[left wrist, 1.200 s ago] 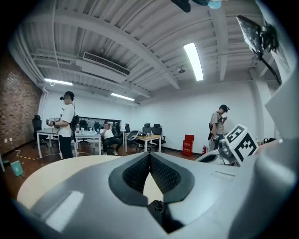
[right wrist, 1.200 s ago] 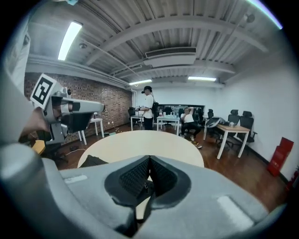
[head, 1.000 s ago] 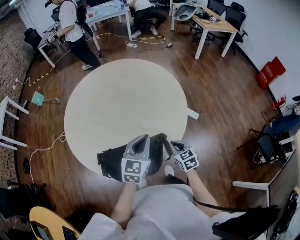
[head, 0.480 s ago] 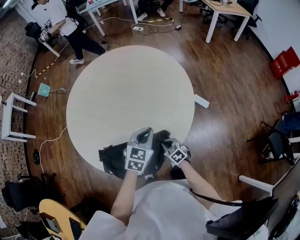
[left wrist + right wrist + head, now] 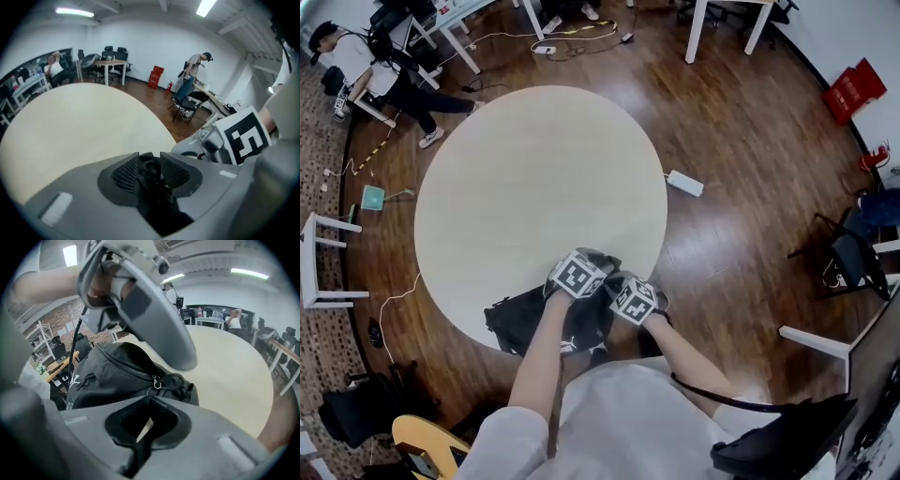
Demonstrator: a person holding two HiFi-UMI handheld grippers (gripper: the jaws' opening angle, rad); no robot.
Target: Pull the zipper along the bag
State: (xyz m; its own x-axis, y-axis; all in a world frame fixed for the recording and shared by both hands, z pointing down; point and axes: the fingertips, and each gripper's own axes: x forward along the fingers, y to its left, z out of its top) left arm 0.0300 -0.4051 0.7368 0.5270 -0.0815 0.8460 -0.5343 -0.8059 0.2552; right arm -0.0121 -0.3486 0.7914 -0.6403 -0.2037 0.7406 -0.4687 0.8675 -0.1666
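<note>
A black bag lies at the near edge of the round table. My left gripper is tipped down onto its top. Its jaws are opening and the pads stand apart, with dark bag material in the gap between them. My right gripper is close beside it at the bag's right end. In the right gripper view its tips are closed against the bag's near edge. They sit just below the metal zipper pull and its knotted cord.
A white power strip lies on the wood floor right of the table. A person stands by desks at far left. A white stool and a yellow chair are on my left, and a black chair on my right.
The left gripper has tipped forward and down onto the bag's top. The right gripper has moved in close beside it. The head view has shifted over the table.
</note>
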